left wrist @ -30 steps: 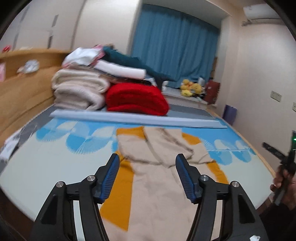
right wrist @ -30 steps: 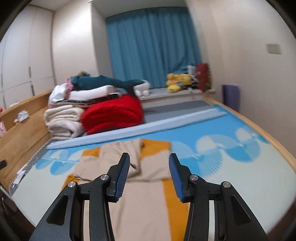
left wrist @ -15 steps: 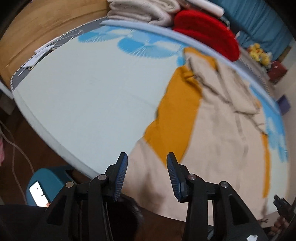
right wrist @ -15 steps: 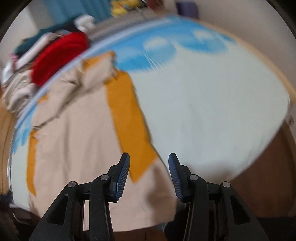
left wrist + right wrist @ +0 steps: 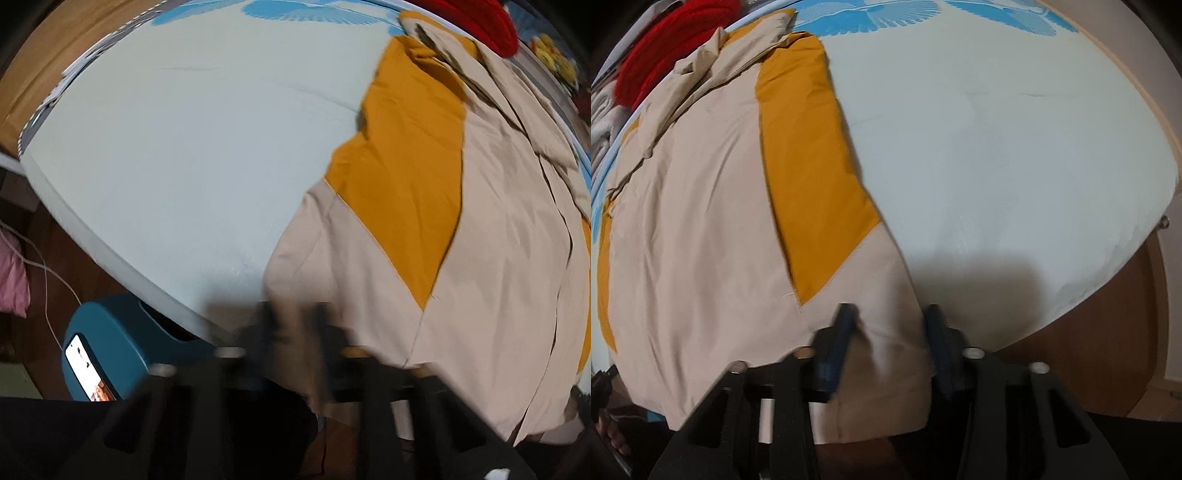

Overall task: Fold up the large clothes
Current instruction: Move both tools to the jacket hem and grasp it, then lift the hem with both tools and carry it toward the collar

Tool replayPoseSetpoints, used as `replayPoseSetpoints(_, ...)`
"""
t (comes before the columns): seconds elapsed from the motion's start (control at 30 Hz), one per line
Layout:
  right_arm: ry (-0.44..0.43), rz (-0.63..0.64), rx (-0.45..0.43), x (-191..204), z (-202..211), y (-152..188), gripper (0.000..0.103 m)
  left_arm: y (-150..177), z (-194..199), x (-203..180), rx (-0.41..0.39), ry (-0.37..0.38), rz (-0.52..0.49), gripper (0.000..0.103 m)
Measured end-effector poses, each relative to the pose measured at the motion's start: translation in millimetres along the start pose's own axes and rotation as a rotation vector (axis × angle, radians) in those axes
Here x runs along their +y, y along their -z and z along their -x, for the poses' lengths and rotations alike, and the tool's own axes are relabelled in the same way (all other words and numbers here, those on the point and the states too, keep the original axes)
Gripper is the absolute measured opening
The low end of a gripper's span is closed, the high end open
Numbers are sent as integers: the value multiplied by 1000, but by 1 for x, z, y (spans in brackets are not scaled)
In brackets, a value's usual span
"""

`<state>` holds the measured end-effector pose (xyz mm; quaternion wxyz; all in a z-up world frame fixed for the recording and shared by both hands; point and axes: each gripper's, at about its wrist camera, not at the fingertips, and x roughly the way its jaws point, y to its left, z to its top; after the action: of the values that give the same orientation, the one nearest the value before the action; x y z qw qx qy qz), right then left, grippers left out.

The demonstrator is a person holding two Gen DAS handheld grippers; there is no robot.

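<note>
One large garment [image 5: 491, 236] of beige cotton-like cloth with mustard-yellow panels lies spread flat on the bed, its hem hanging over the near edge of the mattress and its collar end toward the far side. No label or print legible on it.

Left hand-held gripper [image 5: 295, 325]: one, black, pointing steeply down at the garment's near left hem corner. Badly blurred; jaws closing, nearly together, with a fold of the beige hem between them and seemingly pinched.

Right hand-held gripper [image 5: 890, 328]: one, black with two blue pads, pointing steeply down at the near right hem corner. Jaws closing, the beige hem between them; the left pad touches the cloth, the right pad stands just beside its edge.

One bed sheet [image 5: 1015, 155], pale mint with blue fan-shaped prints along the far side, covers the mattress beneath the garment.

One red knitted bundle [image 5: 665, 44] lies beyond the collar, with cream folded textiles just beside it.

One teal plastic stool [image 5: 114, 339] stands on the floor below the bed's edge, left side. On it, one phone [image 5: 88, 373] with a lit screen; writing too small to read.

One white cable [image 5: 40, 280] trails over the dark wooden floor near a pink cloth [image 5: 13, 277].
</note>
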<state>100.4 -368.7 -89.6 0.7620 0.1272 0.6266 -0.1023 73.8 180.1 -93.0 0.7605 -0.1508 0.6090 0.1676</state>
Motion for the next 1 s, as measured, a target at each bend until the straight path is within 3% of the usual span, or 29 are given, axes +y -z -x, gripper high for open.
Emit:
replayPoseSetpoints(0.03,-23,0,-1,0,2,1,7,1,3,-1,-7,0,-12,5)
replayPoseSetpoints(0.07,-52,0,-10,1,7,2,5,2,7,-4,-19,-3,-30,4)
replayPoseSetpoints(0.13,-50,4,-48,3,18,4,3,1,17,-12,-49,2,-53,3)
replayPoseSetpoints(0.23,-41,-61,-114,-10,36,4,3,11,40,-16,-80,69,-60,4)
replayPoseSetpoints(0.3,13,-104,-135,-22,42,2,2,13,38,-11,-53,98,-51,13)
replayPoseSetpoints(0.37,37,-122,-115,-26,39,2,3,4,26,11,16,159,49,17)
replayPoseSetpoints(0.4,30,-123,-94,-23,34,1,3,-2,20,30,43,228,153,17)
replayPoseSetpoints(0.47,20,-128,-84,-21,31,2,9,-9,19,49,46,293,250,25)
replayPoseSetpoints(0.53,21,-143,-113,-20,35,0,16,-13,19,51,44,326,260,33)
replayPoseSetpoints(0.63,-3,-143,-122,-19,31,-8,33,-15,10,34,63,269,188,34)
replayPoseSetpoints(0.77,19,-90,-32,-9,2,-16,36,-9,-4,13,83,144,122,34)
replayPoseSetpoints(0.83,54,-41,-28,-1,-3,-18,35,-7,-7,3,66,74,62,33)
replayPoseSetpoints(0.87,69,-24,-32,3,-4,-19,26,-6,-6,-5,49,38,9,26)
replayPoseSetpoints(0.9,74,-7,-34,6,-3,-18,15,-5,-3,-13,33,20,-46,4)
replayPoseSetpoints(0.93,67,7,-35,9,-3,-18,5,-4,-1,-18,19,10,-76,3)
replayPoseSetpoints(1.0,52,8,-69,12,6,-17,3,-1,12,-27,-43,-20,-132,2)
